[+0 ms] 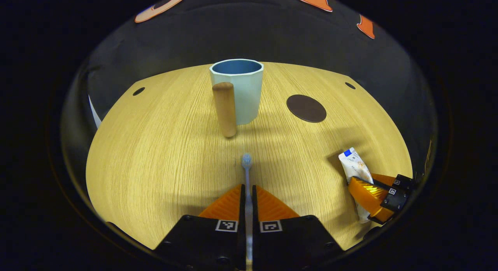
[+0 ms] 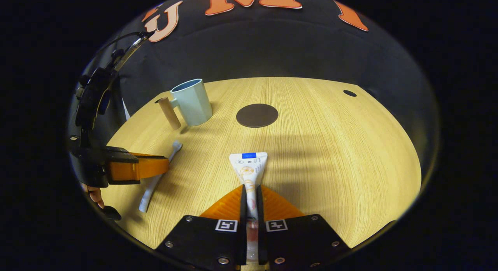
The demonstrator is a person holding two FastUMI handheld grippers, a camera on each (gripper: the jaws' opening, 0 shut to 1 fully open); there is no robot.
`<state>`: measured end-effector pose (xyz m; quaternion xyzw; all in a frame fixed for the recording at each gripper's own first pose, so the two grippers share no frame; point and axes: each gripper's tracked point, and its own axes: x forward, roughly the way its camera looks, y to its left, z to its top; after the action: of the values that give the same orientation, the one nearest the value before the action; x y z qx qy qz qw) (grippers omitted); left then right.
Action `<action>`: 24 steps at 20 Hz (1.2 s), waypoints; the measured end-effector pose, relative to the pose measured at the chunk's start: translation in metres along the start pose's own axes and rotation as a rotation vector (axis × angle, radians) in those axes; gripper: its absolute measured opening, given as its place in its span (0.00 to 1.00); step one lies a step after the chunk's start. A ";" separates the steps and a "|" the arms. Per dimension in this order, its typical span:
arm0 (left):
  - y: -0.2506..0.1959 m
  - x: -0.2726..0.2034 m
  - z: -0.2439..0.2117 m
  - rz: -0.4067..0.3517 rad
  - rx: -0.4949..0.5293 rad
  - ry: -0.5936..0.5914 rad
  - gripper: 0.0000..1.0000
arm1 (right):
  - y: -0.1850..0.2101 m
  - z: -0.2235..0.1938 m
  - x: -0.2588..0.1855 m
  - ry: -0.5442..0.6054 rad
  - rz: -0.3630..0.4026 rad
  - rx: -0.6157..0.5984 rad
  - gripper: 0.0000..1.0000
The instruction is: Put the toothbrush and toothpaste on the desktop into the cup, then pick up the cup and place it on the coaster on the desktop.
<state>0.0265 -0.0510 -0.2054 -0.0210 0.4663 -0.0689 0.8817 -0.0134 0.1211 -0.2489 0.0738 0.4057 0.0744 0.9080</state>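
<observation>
The left gripper [image 1: 247,191] is clamped on the toothbrush [image 1: 246,173], whose head points ahead toward the cup [image 1: 238,92]. The right gripper [image 2: 251,193] pinches the toothpaste [image 2: 249,168]; the coaster [image 2: 257,115] lies just ahead on the table [image 2: 330,146]

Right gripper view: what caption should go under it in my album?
The right gripper pinches the toothpaste, with the cup and coaster waiting behind on the table.

Both views face the cup [image 1: 237,90] (low, near the desktop [image 1: 163,154])
</observation>
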 end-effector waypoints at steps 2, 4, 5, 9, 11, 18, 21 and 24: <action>0.000 0.000 0.004 -0.018 -0.017 -0.015 0.03 | 0.000 0.002 -0.001 -0.007 0.013 -0.001 0.11; -0.004 -0.001 0.003 -0.050 -0.030 -0.028 0.03 | 0.004 0.001 -0.003 -0.005 0.037 0.016 0.08; -0.005 -0.001 0.004 -0.061 -0.034 -0.033 0.03 | 0.005 0.004 -0.003 -0.009 0.048 0.020 0.07; 0.002 0.001 0.006 -0.069 -0.039 -0.082 0.03 | 0.005 0.015 -0.010 -0.048 0.075 0.033 0.06; 0.007 -0.001 0.010 -0.077 -0.048 -0.124 0.03 | 0.003 0.022 -0.013 -0.077 0.058 0.038 0.06; 0.006 -0.021 0.033 -0.135 -0.068 -0.237 0.03 | 0.008 0.041 -0.028 -0.138 0.123 0.091 0.06; 0.012 -0.031 0.040 -0.168 -0.078 -0.306 0.03 | 0.006 0.052 -0.033 -0.183 0.116 0.090 0.06; 0.015 -0.037 0.048 -0.188 -0.085 -0.349 0.03 | 0.010 0.055 -0.036 -0.198 0.128 0.101 0.06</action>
<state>0.0468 -0.0318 -0.1497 -0.1134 0.3049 -0.1263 0.9371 0.0032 0.1202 -0.1841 0.1519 0.3119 0.1040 0.9321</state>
